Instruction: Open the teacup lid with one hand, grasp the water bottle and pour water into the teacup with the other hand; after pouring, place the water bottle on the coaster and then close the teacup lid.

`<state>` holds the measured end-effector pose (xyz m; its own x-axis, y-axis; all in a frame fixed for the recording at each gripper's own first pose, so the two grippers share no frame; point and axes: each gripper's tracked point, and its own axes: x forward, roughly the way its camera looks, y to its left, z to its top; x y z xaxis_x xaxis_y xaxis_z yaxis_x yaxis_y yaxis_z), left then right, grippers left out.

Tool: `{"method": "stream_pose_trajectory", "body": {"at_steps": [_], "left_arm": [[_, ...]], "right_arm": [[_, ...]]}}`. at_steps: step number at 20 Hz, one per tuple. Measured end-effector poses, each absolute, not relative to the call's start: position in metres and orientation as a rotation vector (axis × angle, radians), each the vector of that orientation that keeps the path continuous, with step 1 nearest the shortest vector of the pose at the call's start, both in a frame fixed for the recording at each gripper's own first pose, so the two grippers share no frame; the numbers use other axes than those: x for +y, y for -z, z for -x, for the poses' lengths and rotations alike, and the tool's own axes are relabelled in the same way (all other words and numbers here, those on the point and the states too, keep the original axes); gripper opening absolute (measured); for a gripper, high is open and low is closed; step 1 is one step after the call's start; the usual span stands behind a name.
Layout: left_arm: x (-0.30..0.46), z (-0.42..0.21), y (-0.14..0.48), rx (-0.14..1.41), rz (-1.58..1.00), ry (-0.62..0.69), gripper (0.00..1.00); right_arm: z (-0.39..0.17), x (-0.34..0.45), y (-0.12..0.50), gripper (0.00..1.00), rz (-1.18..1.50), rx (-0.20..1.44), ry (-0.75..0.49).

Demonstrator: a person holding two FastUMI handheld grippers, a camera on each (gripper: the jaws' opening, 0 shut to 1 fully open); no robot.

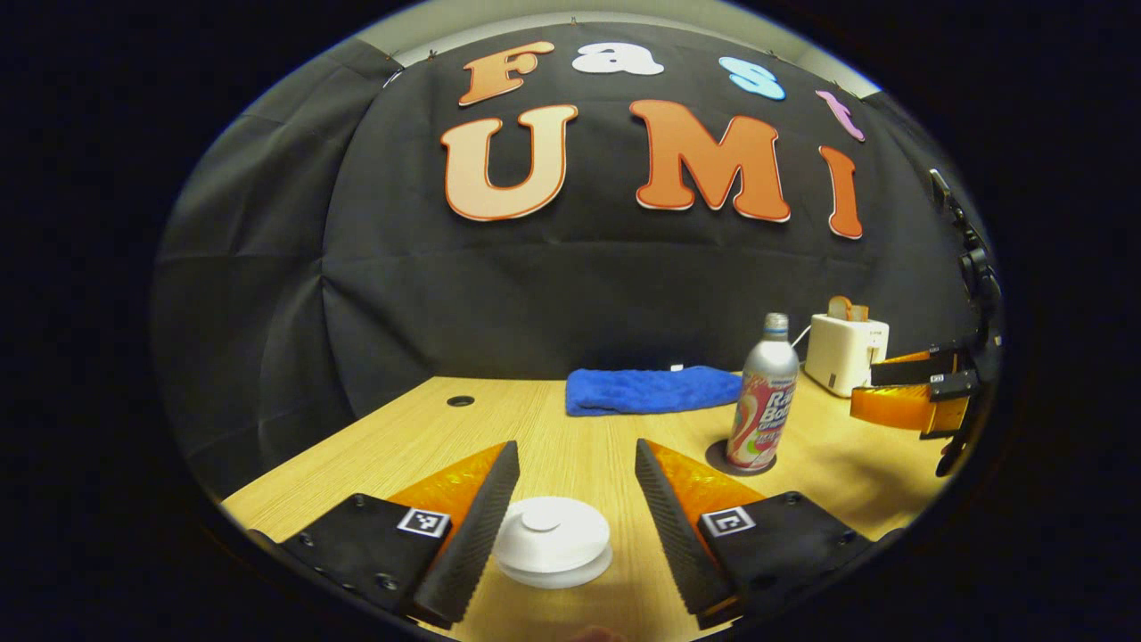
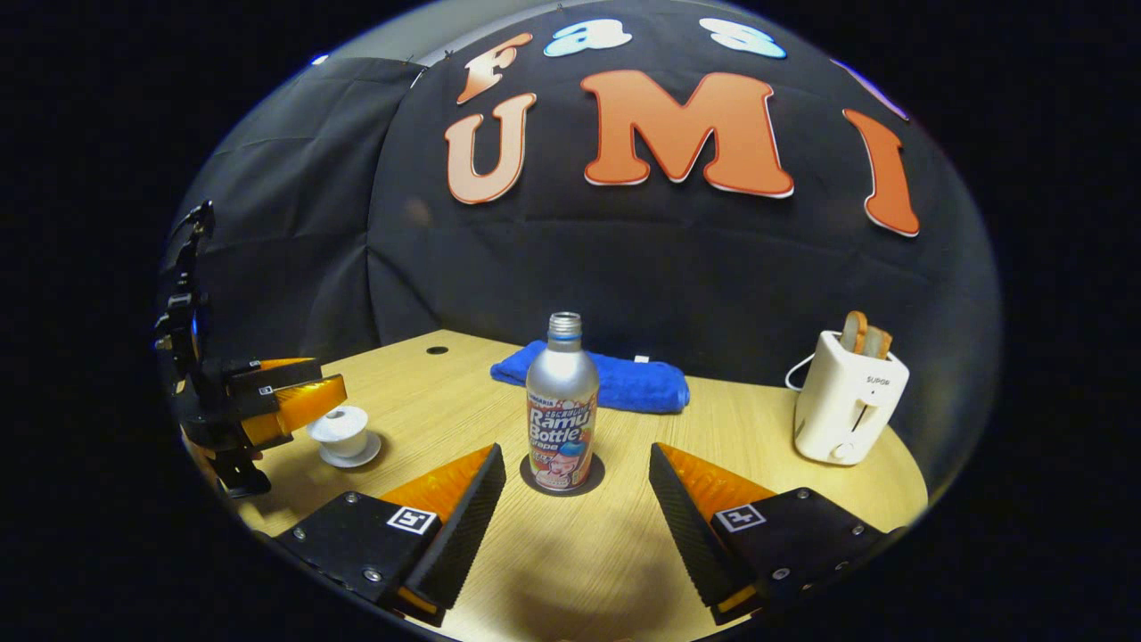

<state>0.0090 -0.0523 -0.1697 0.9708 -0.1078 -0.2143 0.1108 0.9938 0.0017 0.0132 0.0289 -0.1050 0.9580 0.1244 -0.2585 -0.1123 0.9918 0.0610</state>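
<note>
Nearest the lens in the left gripper view, the white teacup [image 1: 553, 541] sits on its saucer between the two fingers of the left gripper [image 1: 570, 530], its lid [image 1: 542, 520] in place with the round knob facing up. The jaws stand wide apart; the left finger's edge overlaps the cup in the picture, but whether it touches cannot be told. Beyond them the wooden table [image 1: 570, 437] runs back to a folded blue towel [image 1: 655, 390]. To the right, the water bottle [image 1: 764, 395] stands upright on a dark round coaster [image 1: 718, 458], its cap on. Behind it a white toaster [image 1: 845, 353] holds bread.

The right gripper view looks from the other side. The right gripper [image 2: 578, 526] has its jaws open and holds nothing; the bottle stands just ahead, framed between the fingers and apart from both. Here the coaster's rim shows around the bottle's base, and the toaster shows whole, with its lever and a cord at its back. At the far left of this view the left gripper appears from the side, hovering over the teacup, which here shows its side profile and saucer. A small dark hole [image 2: 437, 349] marks the far left of the tabletop.
</note>
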Motion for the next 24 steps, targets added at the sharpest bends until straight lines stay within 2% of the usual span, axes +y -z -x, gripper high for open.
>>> {"method": "stream_pose_trajectory", "body": {"at_steps": [1, 2, 3, 4, 7, 8, 17, 18, 20, 22, 24], "left_arm": [[-0.057, -0.008, 0.157, 0.194, -0.006, 0.115, 0.87], [-0.061, -0.008, 0.146, 0.17, -0.003, 0.119, 0.94], [-0.063, -0.007, 0.134, 0.152, -0.006, 0.112, 0.9], [-0.067, -0.005, 0.123, 0.134, -0.009, 0.112, 0.94], [-0.073, -0.002, 0.099, 0.106, -0.008, 0.109, 0.92], [-0.074, -0.001, 0.092, 0.096, -0.003, 0.104, 1.0], [-0.085, 0.007, 0.056, 0.03, 0.008, 0.103, 1.0], [-0.087, 0.008, 0.054, 0.026, 0.006, 0.106, 0.93], [-0.089, 0.01, 0.051, 0.022, 0.001, 0.104, 0.93], [-0.091, 0.01, 0.049, 0.02, 0.002, 0.108, 1.0], [-0.092, 0.011, 0.049, 0.017, 0.004, 0.108, 1.0]], "right_arm": [[-0.01, 0.026, 0.098, 0.98, -0.037, 0.244, -0.108], [-0.008, 0.025, 0.091, 0.98, -0.029, 0.223, -0.097], [-0.005, 0.023, 0.084, 0.97, -0.021, 0.202, -0.086], [-0.002, 0.02, 0.078, 0.98, -0.016, 0.181, -0.074], [0.006, 0.017, 0.055, 0.98, -0.013, 0.119, -0.047], [0.008, 0.018, 0.046, 0.97, -0.014, 0.095, -0.043], [0.027, 0.0, 0.02, 0.98, -0.018, 0.031, 0.019], [0.028, -0.002, 0.019, 0.98, -0.017, 0.031, 0.024], [0.029, -0.005, 0.019, 0.98, -0.013, 0.031, 0.035], [0.03, -0.006, 0.02, 0.99, -0.007, 0.031, 0.041], [0.03, -0.008, 0.021, 0.99, 0.0, 0.034, 0.044]]}}
